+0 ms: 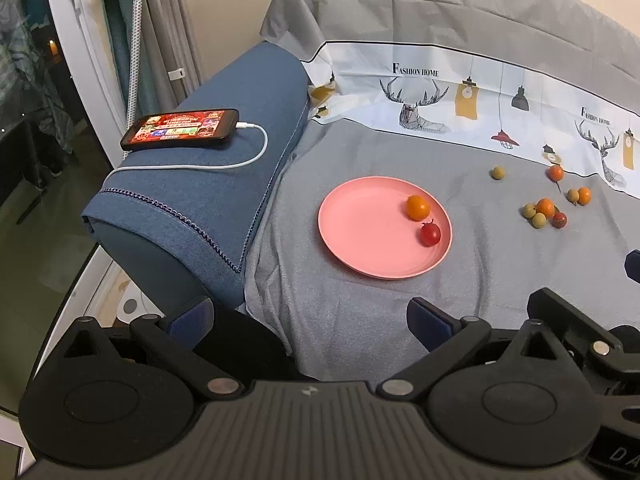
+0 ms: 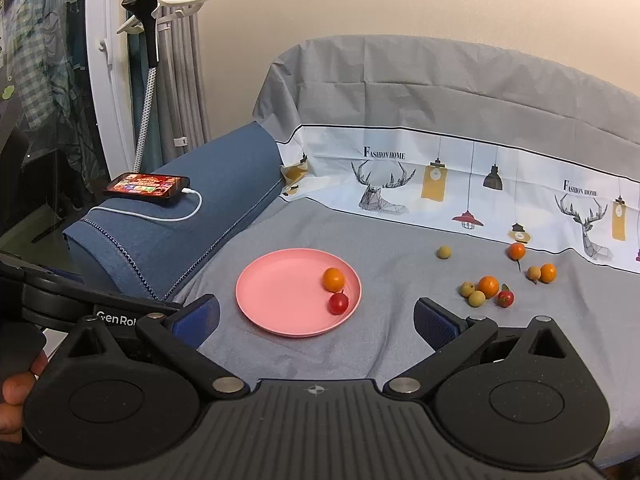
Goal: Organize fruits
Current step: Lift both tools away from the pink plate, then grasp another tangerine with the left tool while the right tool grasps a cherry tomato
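Left wrist view: the left tool [image 1: 308, 312] hangs over the grey-covered sofa seat [image 1: 360, 320], jaws spread wide, nothing btwn them. The pink plate [image 1: 360, 232] lies straight ahead, just left of the tool's centre line, w/ an orange fruit [image 1: 418, 207] and a red cherry tomato [image 1: 430, 234] already on its right side, near each other but apart. The loose fruit cluster [image 1: 544, 212] sits well to the right of the plate, w/ a lone brownish fruit [image 1: 498, 173] and more pieces [image 1: 579, 196] further back by the printed cloth. A phone [image 1: 180, 130] on its charging cable rests on the blue armrest [image 1: 200, 200], far left. At the right edge a dark blue shape pokes in, probably the other tool's fingertip; cannot say for sure.

Right wrist view: the right tool [image 2: 316, 320] is also spread to its widest and empty. The plate [image 2: 280, 292] shows between its fingers, left of centre; the cluster [image 2: 486, 290] lies ahead and to the right, just beyond the right-hand finger [image 2: 434, 322], and the lone fruit [image 2: 444, 252] beyond that. A hand [image 2: 18, 396] shows at lower left on the other tool's body.

Judgement: remaining fruit lies on the right side, so the right tool looks the nearer for the next pick, w/ the carry running leftward to the plate. Round pieces, no long axis to line up.
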{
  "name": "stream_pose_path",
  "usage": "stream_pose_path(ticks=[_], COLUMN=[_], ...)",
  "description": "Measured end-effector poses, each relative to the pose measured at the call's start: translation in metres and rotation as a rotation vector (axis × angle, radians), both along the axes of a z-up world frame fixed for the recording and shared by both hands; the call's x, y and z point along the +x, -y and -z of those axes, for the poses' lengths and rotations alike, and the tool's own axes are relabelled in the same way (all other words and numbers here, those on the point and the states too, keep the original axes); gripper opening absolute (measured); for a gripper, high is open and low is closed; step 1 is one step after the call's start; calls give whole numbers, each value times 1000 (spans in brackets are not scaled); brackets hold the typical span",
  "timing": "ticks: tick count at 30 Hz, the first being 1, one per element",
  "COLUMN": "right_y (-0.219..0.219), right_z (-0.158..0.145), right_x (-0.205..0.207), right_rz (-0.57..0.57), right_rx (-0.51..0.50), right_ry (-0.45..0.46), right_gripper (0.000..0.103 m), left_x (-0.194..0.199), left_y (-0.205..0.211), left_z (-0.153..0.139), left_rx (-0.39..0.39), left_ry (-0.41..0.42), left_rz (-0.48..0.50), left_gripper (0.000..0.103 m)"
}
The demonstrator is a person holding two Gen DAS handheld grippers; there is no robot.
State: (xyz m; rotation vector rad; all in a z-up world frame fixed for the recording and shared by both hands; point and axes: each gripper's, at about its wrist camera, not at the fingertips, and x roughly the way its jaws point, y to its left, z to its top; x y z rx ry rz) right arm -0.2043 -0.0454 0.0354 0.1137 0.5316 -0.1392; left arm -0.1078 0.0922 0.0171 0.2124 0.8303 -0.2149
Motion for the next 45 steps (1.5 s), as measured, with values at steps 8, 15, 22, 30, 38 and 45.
stream_pose_path(ticks=[8,15,22,30,38,45], right_y=[-1,5,18,50,103,178], right_z=[2,9,20,40,66,98], right_x=[1,6,15,26,33,44], right_rz=[4,20,37,107,241,437], right_rx=[9,30,69,151,230,226], right_ry=[-14,-32,-58,-91,-134,-176], right_gripper=[102,102,102,102,102,102], left_x=[2,9,21,41,69,101], left_y=[0,4,16,40,92,151], left_z=[2,10,23,42,60,74], left_rx=[-1,21,59,143,211,172], left_ry=[-9,-27,-69,-127,-157,-197], left_rz=[3,10,25,70,132,206], left_gripper=[103,103,103,103,103,103])
